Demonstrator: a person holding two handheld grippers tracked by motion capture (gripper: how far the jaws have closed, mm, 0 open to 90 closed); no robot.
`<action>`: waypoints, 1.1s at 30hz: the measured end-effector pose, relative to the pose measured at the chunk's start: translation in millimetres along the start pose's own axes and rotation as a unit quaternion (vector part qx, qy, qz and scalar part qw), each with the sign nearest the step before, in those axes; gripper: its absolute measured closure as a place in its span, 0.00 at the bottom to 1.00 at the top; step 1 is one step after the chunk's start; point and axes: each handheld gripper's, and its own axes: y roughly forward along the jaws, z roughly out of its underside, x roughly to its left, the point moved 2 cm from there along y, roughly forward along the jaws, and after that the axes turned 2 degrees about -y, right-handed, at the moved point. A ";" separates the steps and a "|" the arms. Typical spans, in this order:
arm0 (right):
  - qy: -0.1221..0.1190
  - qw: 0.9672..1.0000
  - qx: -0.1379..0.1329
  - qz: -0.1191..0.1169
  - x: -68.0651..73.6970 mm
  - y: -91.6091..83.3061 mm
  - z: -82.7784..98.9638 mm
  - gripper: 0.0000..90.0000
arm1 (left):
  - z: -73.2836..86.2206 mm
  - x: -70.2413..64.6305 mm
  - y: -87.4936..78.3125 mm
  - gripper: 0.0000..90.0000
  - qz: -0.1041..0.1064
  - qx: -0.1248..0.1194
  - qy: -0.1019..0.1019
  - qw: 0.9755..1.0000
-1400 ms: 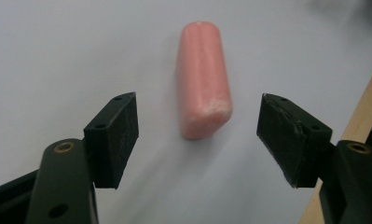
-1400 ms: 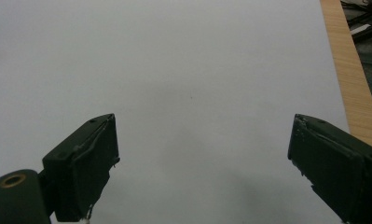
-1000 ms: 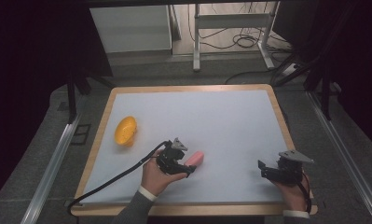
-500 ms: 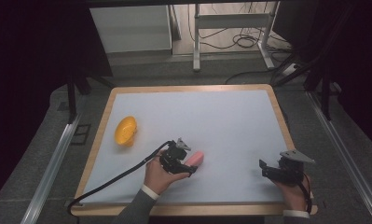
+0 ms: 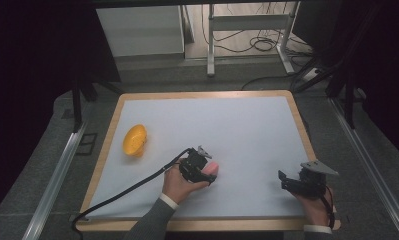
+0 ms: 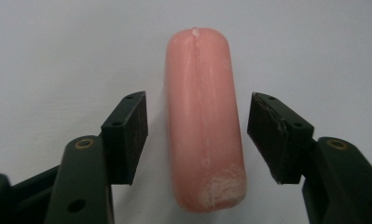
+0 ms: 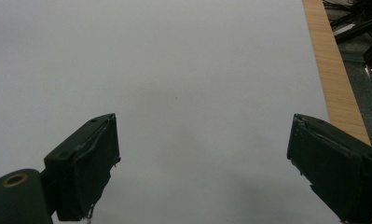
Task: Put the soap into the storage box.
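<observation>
Your left tongs [image 6: 197, 135] are open, one jaw either side of the pink sausage [image 6: 203, 121], with a gap on both sides; it lies on the white bench [image 5: 247, 130], near the middle of the near edge. Your right tongs [image 7: 202, 172] gape wide over bare bench at the near right. A yellow bowl [image 5: 135, 140] sits far left.

Pink sausage [image 6: 203, 126] — between parted fingers [image 6: 126, 135]

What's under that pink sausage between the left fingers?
The pink sausage lies flat on the white table surface, with nothing else visible beneath it. The left gripper straddles it, open, its fingers clear of both sides. The contact patch itself is hidden.
</observation>
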 end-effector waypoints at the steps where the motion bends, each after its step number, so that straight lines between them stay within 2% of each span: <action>1: 0.000 1.000 0.000 0.000 -0.1 0.1 0.1 0.10 | 0.0 -0.3 0.8 0.45 -0.001 0.001 0.001 1.000; 3: 0.000 1.000 0.000 0.000 -0.1 0.2 0.2 0.10 | 0.0 -0.3 2.3 0.47 -0.001 0.000 -0.001 1.000; 7: -0.001 1.000 -0.001 0.002 0.3 0.0 -0.1 0.10 | 1.3 -0.1 7.6 0.61 -0.002 0.005 0.003 1.000; 8: 0.000 1.000 -0.001 0.002 0.2 -0.1 -0.2 0.10 | 2.5 0.1 9.7 0.62 -0.007 0.013 0.004 1.000; 11: 0.002 1.000 -0.002 0.006 -0.7 -0.1 0.2 0.10 | 2.1 0.3 9.2 0.66 -0.011 0.011 0.004 1.000; 19: 0.004 1.000 -0.008 0.009 -1.6 -2.0 -0.7 0.10 | 2.0 2.6 6.8 0.67 -0.019 0.010 0.008 1.000; 27: 0.008 1.000 -0.011 0.013 -3.2 -2.9 -0.8 0.10 | -0.8 8.3 -7.4 0.67 -0.023 0.013 0.015 1.000; 33: 0.007 1.000 -0.011 0.010 -3.4 -2.8 -0.5 0.10 | -1.4 10.8 -18.4 0.67 -0.029 0.005 0.019 0.999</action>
